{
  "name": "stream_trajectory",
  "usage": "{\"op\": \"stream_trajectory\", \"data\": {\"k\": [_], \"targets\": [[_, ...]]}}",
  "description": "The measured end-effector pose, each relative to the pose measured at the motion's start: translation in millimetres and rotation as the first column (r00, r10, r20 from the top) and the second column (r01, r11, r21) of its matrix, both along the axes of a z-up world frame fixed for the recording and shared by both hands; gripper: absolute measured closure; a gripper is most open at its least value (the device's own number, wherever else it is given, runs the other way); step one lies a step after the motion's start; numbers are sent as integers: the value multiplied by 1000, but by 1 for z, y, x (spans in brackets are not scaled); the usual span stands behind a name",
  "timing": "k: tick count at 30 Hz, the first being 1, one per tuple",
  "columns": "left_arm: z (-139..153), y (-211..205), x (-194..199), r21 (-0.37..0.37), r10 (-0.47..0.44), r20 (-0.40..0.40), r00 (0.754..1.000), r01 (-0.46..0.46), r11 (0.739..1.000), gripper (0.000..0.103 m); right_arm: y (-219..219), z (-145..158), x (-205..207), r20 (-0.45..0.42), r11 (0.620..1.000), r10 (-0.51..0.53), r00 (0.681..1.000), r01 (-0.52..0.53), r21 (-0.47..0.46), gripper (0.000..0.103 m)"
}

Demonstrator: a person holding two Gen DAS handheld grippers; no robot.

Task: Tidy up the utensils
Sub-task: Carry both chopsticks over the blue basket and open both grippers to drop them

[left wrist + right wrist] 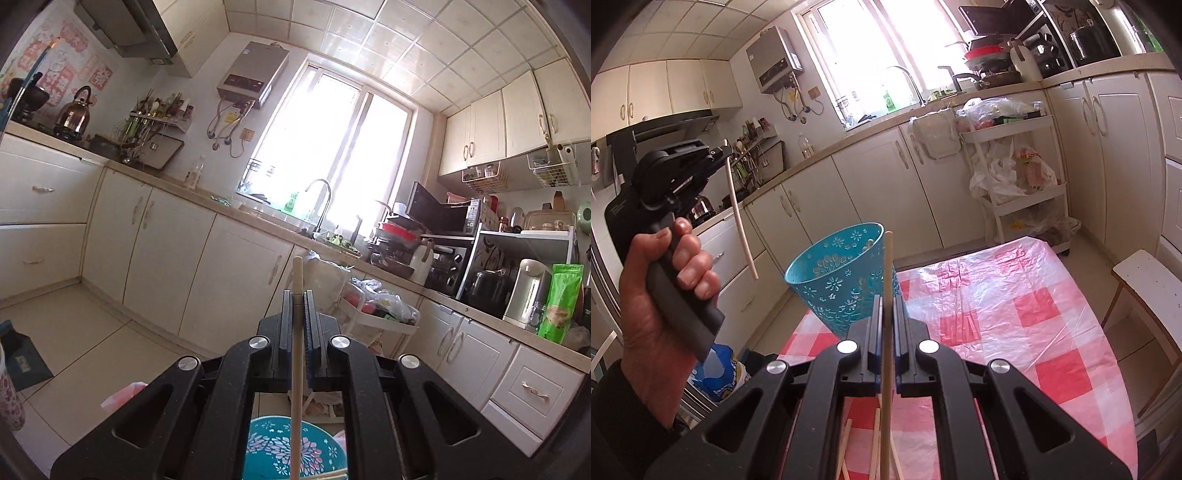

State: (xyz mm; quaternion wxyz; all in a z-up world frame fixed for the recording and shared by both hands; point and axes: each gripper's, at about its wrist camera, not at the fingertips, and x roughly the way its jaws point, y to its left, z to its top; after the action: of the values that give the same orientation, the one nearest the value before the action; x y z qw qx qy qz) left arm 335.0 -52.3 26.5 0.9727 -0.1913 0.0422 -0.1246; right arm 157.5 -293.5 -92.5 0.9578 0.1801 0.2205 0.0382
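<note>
My left gripper (297,295) is shut on a pale wooden chopstick (296,369) that runs up between its pads. Below it shows the rim of a teal flower-patterned cup (273,450). In the right wrist view my right gripper (887,300) is shut on another chopstick (888,258), its tip beside the tilted-looking cup (834,280) on the red-and-white checked table (997,295). A hand (665,288) holds the left gripper (726,150) high at the left, with its chopstick (738,210) hanging down to the left of the cup. Several loose chopsticks (875,443) lie on the cloth under my right gripper.
A white trolley (1015,147) stuffed with plastic bags stands past the table's far edge. A white stool (1145,273) sits at the table's right. Cream cabinets (871,184) line the walls. A blue-and-white bag (720,373) is on the floor at the left.
</note>
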Motion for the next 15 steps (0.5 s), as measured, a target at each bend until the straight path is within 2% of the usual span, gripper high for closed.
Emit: {"op": "stream_trajectory", "data": {"k": [6,15], "targets": [[-22,-8,33,-2,37,-15,999,-37,999,98,-5,-3,7,-8,1000,-6,1000,6,25,97],[-56,-36,58,90,5,-131,991,7,996,98,-3,-5,15,-14,999,-5,1000,5,41,97]]}}
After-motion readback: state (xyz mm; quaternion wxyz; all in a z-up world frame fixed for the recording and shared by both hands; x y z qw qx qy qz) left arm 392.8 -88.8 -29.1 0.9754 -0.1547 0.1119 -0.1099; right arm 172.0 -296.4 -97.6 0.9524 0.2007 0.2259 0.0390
